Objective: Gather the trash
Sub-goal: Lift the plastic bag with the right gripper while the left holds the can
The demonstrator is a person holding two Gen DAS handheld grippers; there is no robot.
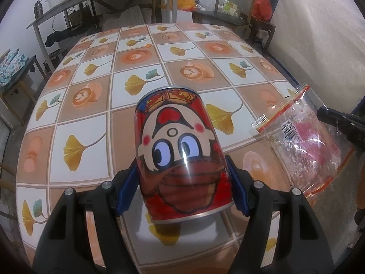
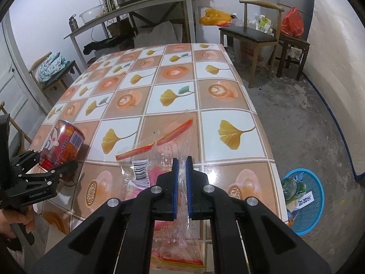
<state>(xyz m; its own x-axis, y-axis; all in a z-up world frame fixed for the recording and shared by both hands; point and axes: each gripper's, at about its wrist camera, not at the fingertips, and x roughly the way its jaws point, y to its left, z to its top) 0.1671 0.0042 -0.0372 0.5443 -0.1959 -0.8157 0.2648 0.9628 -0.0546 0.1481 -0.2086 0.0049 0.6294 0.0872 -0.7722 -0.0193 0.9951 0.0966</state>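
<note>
My left gripper (image 1: 182, 182) is shut on a red drink can (image 1: 180, 153) with a cartoon face, held tilted above the tiled table (image 1: 141, 68). In the right wrist view the can (image 2: 62, 145) and the left gripper (image 2: 52, 166) are at the left edge. My right gripper (image 2: 181, 166) is shut on a clear plastic wrapper (image 2: 159, 159) with red trim and a barcode, lifted over the table's near right part. The wrapper (image 1: 303, 141) also shows at the right of the left wrist view.
A blue basket (image 2: 318, 210) with trash in it stands on the floor right of the table (image 2: 173, 86). Chairs (image 2: 251, 34) stand beyond the far right corner, a shelf table (image 2: 127, 11) behind, another chair (image 2: 54, 68) at the left.
</note>
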